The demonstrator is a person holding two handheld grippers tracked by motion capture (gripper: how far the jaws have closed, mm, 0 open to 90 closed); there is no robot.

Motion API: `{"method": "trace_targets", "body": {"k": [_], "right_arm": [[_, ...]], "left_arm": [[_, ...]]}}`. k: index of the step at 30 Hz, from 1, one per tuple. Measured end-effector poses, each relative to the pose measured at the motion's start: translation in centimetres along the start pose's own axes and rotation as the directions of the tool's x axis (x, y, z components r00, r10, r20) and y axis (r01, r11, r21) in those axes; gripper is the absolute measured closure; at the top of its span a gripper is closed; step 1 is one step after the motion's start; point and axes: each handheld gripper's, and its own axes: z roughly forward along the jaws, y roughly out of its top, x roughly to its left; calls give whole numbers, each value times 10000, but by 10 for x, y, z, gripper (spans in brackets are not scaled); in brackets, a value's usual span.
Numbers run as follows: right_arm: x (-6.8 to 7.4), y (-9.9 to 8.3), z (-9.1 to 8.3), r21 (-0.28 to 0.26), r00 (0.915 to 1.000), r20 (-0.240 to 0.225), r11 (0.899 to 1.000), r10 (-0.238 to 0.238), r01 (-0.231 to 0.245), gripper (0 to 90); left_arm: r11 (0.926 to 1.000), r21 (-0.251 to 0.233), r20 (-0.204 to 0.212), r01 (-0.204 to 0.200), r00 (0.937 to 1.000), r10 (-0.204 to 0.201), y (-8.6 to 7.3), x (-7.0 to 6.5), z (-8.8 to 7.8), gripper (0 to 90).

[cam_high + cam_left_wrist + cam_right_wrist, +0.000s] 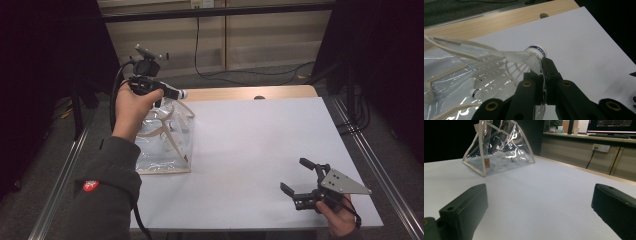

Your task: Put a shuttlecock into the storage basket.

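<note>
Your bag (165, 145) stands on the surface (250, 150) at its left edge, toward the far left corner. Your left gripper (167, 92) hangs above the bag's far end, fingers (549, 72) closed on a shuttlecock (529, 58) whose cork points toward the surface's middle. More shuttlecocks (477, 87) lie in the bag, below the held one. Your right gripper (300, 182) sits low over the near right corner, well apart from the bag, with its jaws spread toward the left edge.
</note>
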Motion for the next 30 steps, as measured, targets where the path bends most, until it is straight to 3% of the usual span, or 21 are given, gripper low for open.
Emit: {"method": "trace_targets", "body": {"k": [30], "right_arm": [[0, 0, 0, -13, 10000, -10, 10000, 3, -3, 3]], "left_arm": [[9988, -110, -570, 484, 9972, -490, -5, 23, -9, 885]]}}
